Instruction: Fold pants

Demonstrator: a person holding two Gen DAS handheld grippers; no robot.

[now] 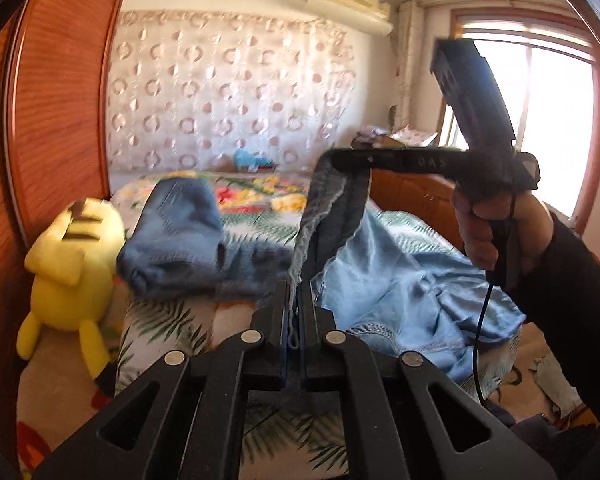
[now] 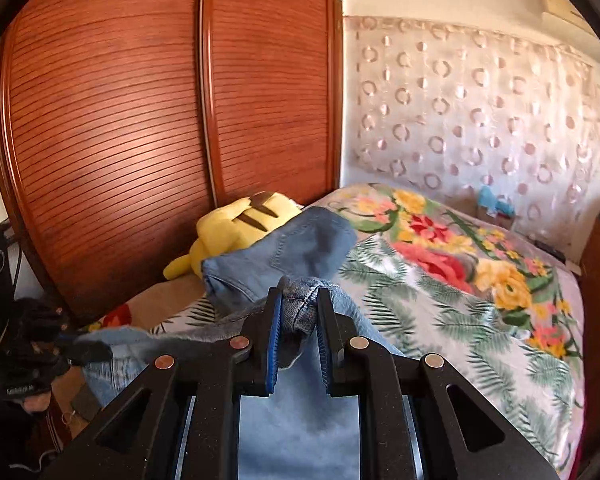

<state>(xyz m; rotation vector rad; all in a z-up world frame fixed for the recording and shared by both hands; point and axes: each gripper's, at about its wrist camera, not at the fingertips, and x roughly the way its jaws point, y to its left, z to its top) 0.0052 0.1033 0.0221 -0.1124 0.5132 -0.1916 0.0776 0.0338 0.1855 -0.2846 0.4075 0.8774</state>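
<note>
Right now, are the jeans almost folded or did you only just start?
Only just started. Nothing looks folded: the jeans lie rumpled on the floral bedspread, one leg stretched toward the yellow plush toy. In hand: the left gripper and right gripper each pinch a denim edge, lifted off the bed. Left to do: flatten them and make every fold.

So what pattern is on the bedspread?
The bedspread has red and yellow flowers with green palm leaves on white; clearest in the right wrist view.

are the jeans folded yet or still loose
Still loose: the jeans lie rumpled on the bed, with an edge lifted between the left gripper and right gripper, both shut on denim.
</note>
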